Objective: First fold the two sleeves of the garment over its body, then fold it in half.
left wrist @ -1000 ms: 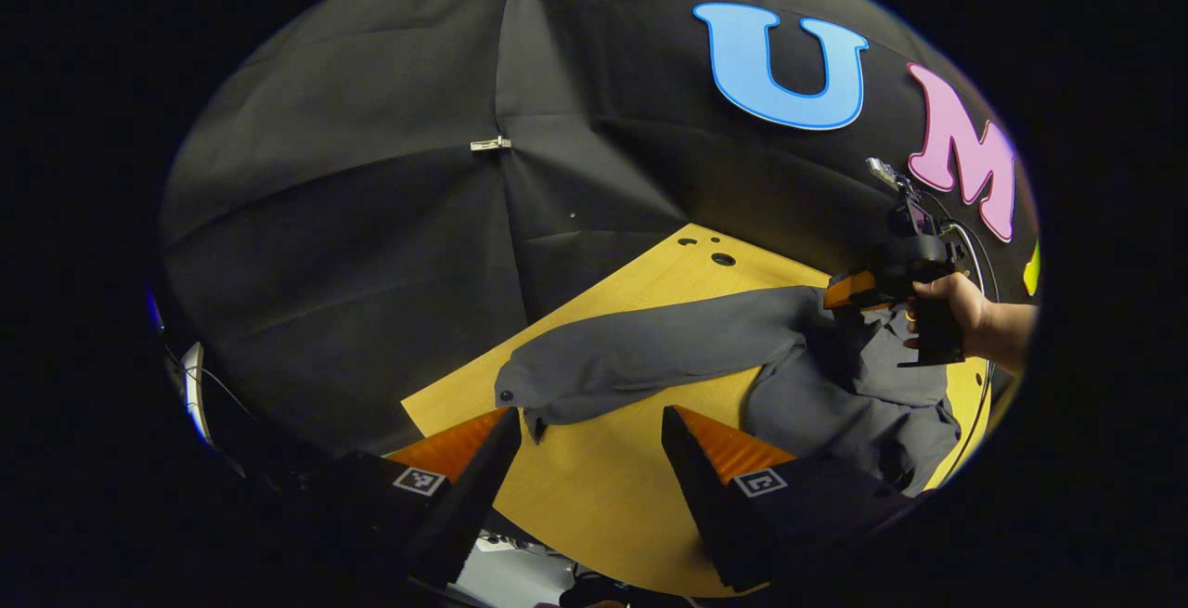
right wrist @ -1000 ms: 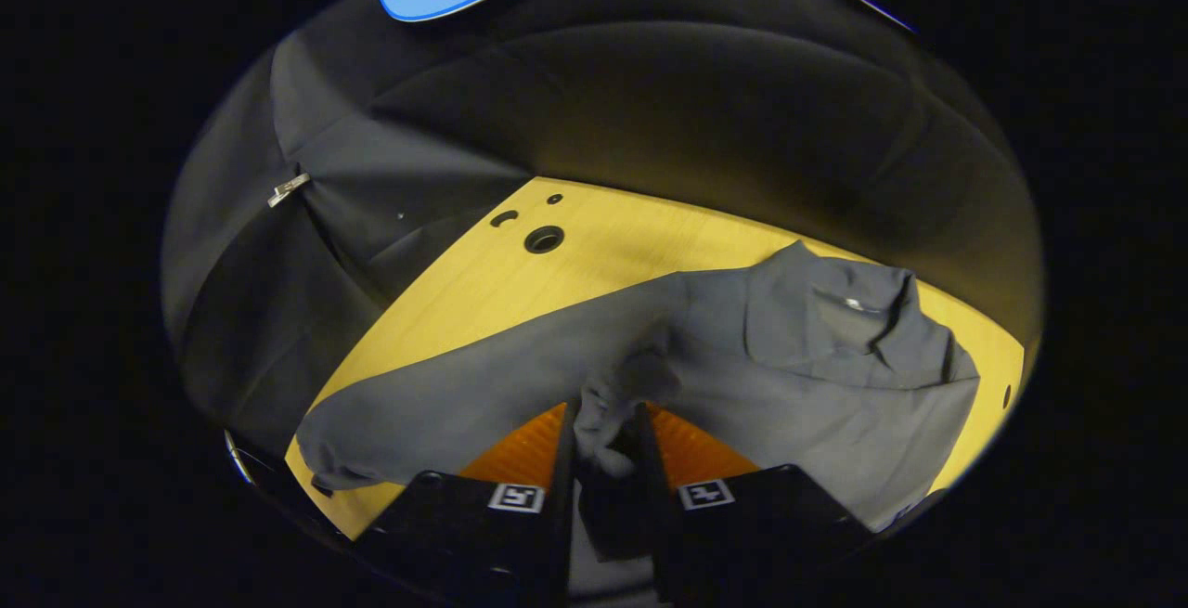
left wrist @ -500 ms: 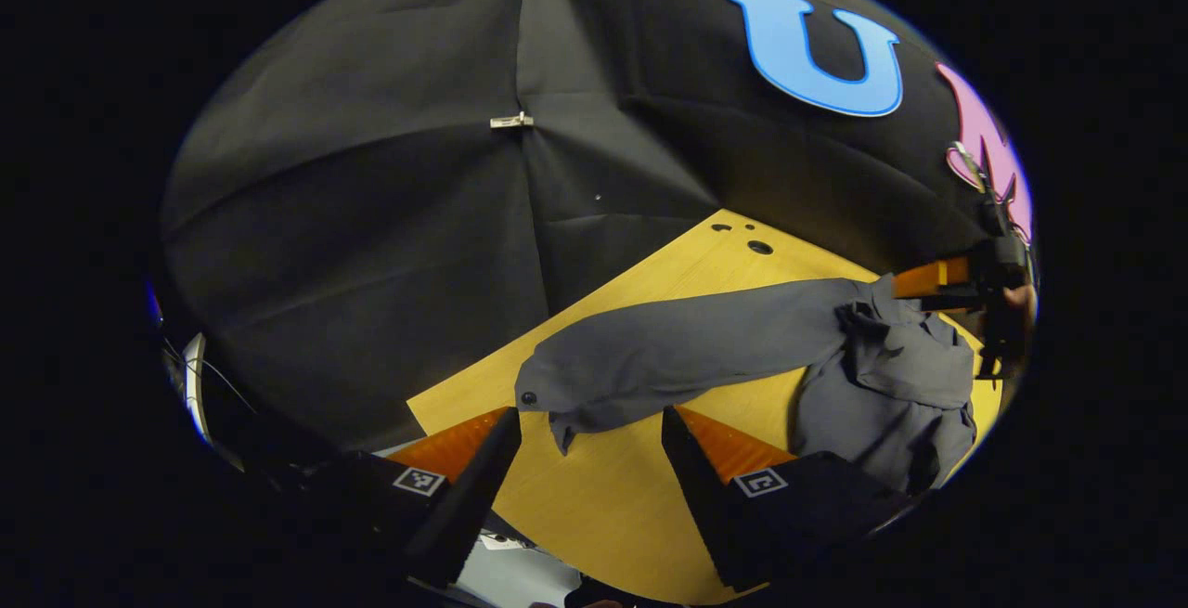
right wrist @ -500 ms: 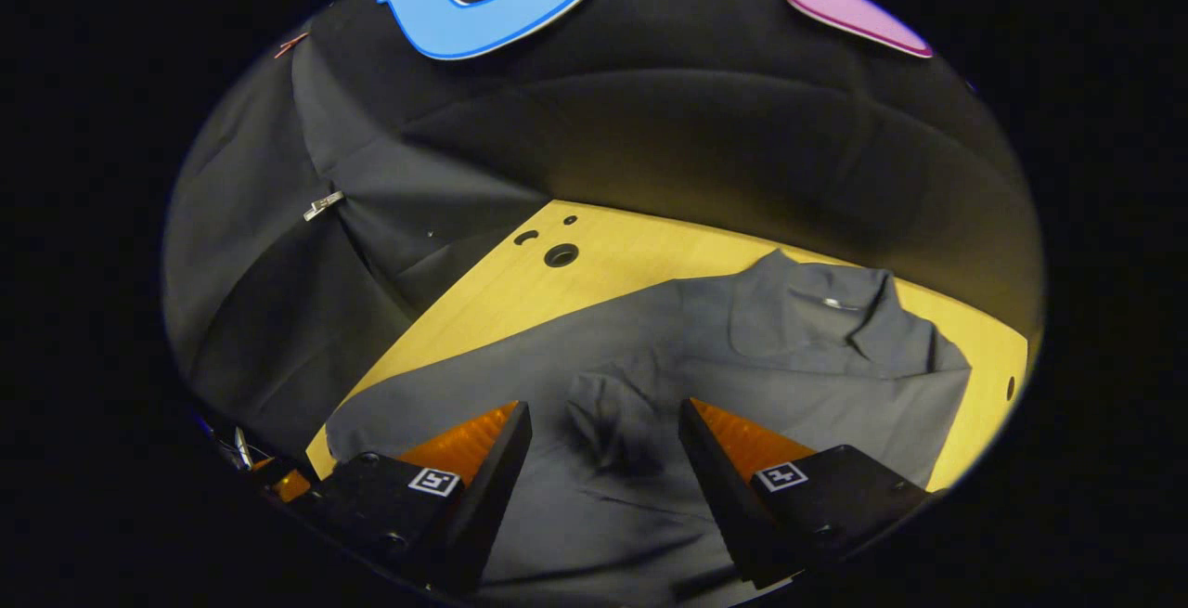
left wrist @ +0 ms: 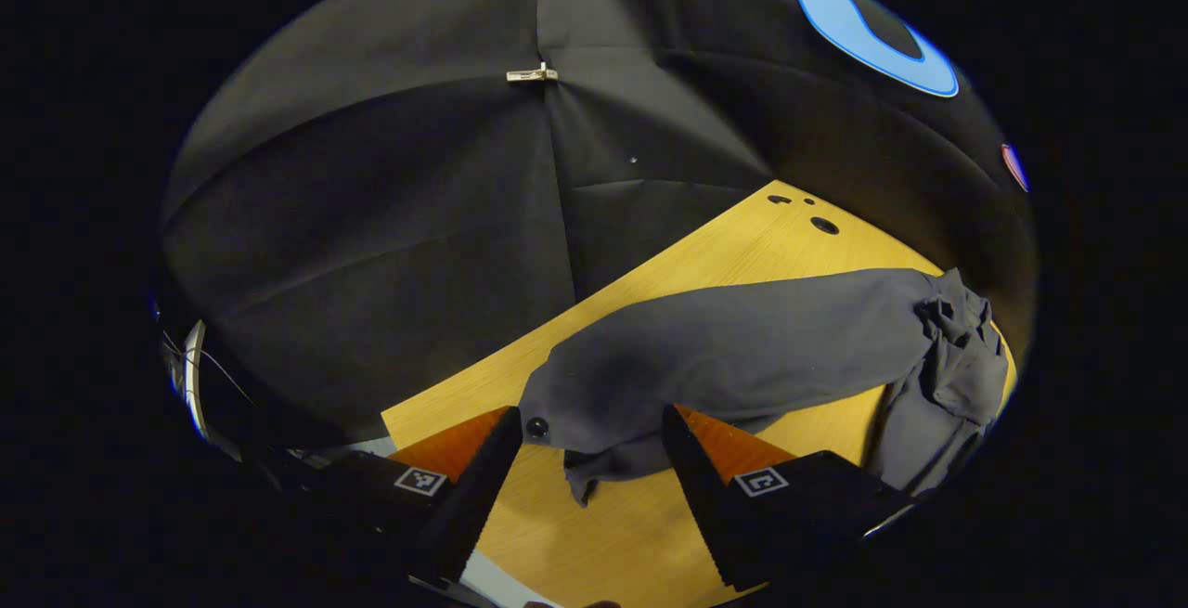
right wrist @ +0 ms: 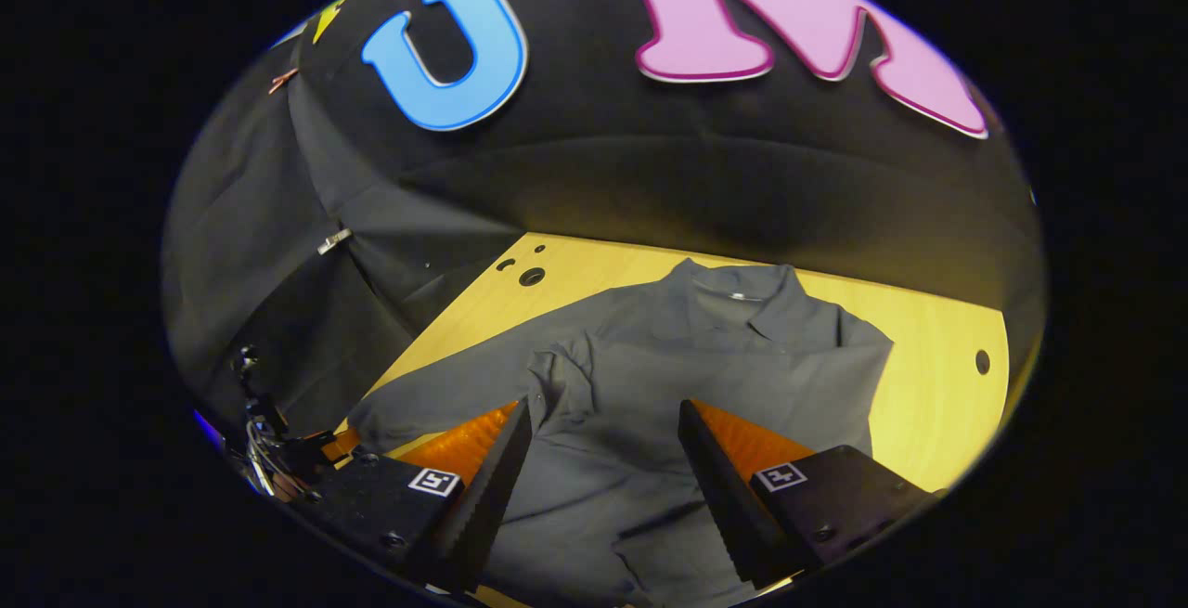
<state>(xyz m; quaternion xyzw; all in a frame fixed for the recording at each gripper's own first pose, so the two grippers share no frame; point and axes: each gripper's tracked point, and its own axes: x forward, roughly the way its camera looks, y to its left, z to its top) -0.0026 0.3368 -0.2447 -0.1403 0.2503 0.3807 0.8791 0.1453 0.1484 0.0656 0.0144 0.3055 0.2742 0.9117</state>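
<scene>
Garment (right wrist: 705, 357) is lying on the table (right wrist: 937, 348); left gripper (left wrist: 585, 446), jaws wide, is straddling the outstretched sleeve's cuff (left wrist: 575, 432) near the table's corner and risks pinching one layer; right gripper (right wrist: 603, 446) is hovering open.

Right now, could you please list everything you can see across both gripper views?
Shirt: one, dark grey, spread on the table, collar toward the wall.
Sleeve: one, grey, stretched across the table, cuff between the left claw's fingers.
Table: one, yellow wood, with round holes.
Booth wall: black cloth, behind the table.
Clip: one, pale, on the wall seam.
Left claw: open.
Right claw: open, above the shirt.
</scene>
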